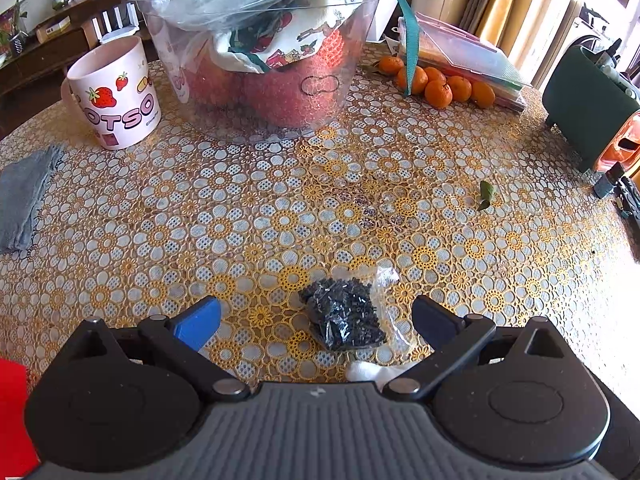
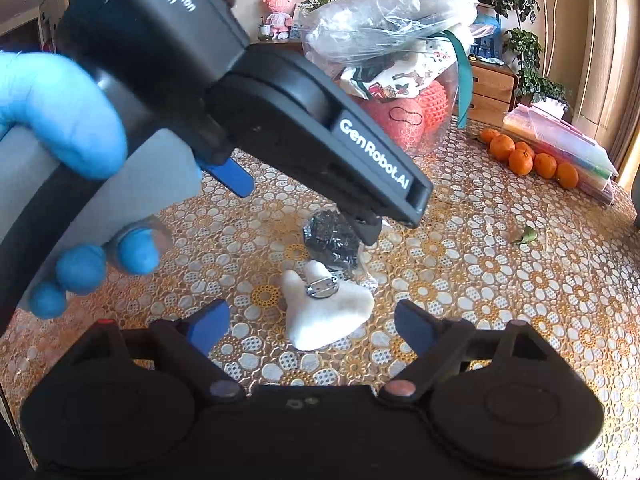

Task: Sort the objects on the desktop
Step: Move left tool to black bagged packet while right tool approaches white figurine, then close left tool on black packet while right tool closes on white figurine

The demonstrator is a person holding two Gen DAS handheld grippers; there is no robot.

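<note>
Fingers of left gripper (image 1: 316, 320) and right gripper (image 2: 312, 326) spread, grasping nothing.

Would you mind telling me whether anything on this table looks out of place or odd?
A loose green leaf lies alone on the floral tablecloth, away from the tangerines. A grey cloth sits crumpled at the left edge. The small bag of black beads lies loose between the open left hand-held gripper fingers.
</note>
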